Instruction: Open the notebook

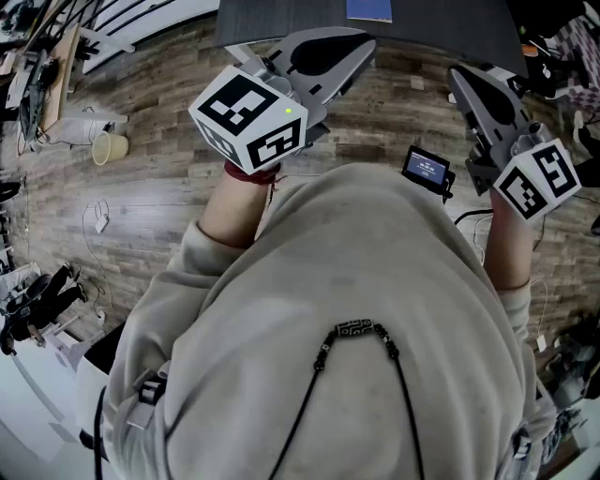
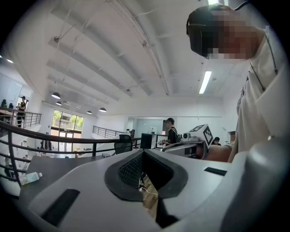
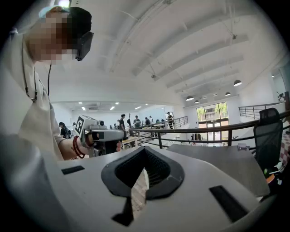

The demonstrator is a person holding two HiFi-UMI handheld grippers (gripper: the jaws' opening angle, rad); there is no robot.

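A blue notebook (image 1: pixel 368 9) lies shut on the dark grey table (image 1: pixel 281 23) at the top edge of the head view; only part of it shows. My left gripper (image 1: pixel 361 45) is held level in front of the chest, just short of the table's near edge, jaws together with nothing between them. My right gripper (image 1: pixel 459 82) hangs to the right at about the same distance, also shut and empty. In the left gripper view the closed jaws (image 2: pixel 143 152) point over the table top (image 2: pixel 59 165). The right gripper view shows its shut jaws (image 3: pixel 145 148) and the left gripper (image 3: pixel 102 135) beyond.
Wooden floor lies below me. A yellow cup (image 1: pixel 110 147) and cables sit on the floor at left. A small screen device (image 1: pixel 427 169) hangs by my chest. A bottle (image 2: pixel 31 177) lies on the table, an office chair (image 3: pixel 267 136) stands beside it, and a railing (image 3: pixel 204 130) runs behind.
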